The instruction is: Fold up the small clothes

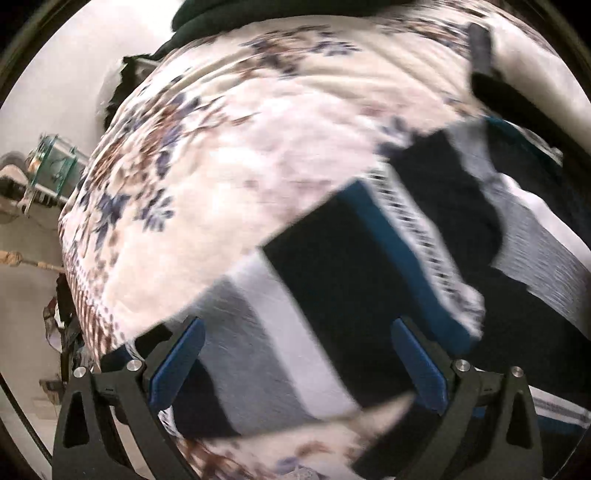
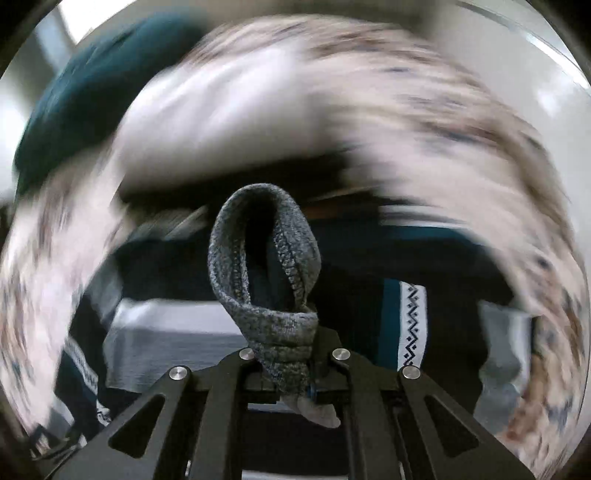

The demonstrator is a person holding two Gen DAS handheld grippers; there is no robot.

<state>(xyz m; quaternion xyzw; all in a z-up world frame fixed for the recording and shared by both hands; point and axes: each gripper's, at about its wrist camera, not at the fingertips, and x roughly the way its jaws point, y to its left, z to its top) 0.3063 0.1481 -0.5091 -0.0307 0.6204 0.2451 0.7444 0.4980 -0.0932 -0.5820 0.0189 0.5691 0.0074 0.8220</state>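
Note:
A small striped sweater (image 1: pixel 332 280) in black, white, grey and teal lies on a floral bedspread (image 1: pixel 229 155); the picture is smeared by motion. My left gripper (image 1: pixel 297 365) hovers just above the sweater, open, its blue pads (image 1: pixel 177 363) wide apart with nothing pinched between them. In the right wrist view, my right gripper (image 2: pixel 286 363) is shut on a grey knit cuff (image 2: pixel 258 266), which stands up from the jaws as a loop. Behind it lies more of the sweater (image 2: pixel 412 325), with a white zigzag band and teal stripe.
A dark green cushion (image 1: pixel 207 18) (image 2: pixel 92 92) sits at the far end of the bed. The bed's edge falls away on the left to a pale floor with a glass-topped stand (image 1: pixel 51 162). A dark blurred shape (image 1: pixel 480 55) lies at the upper right.

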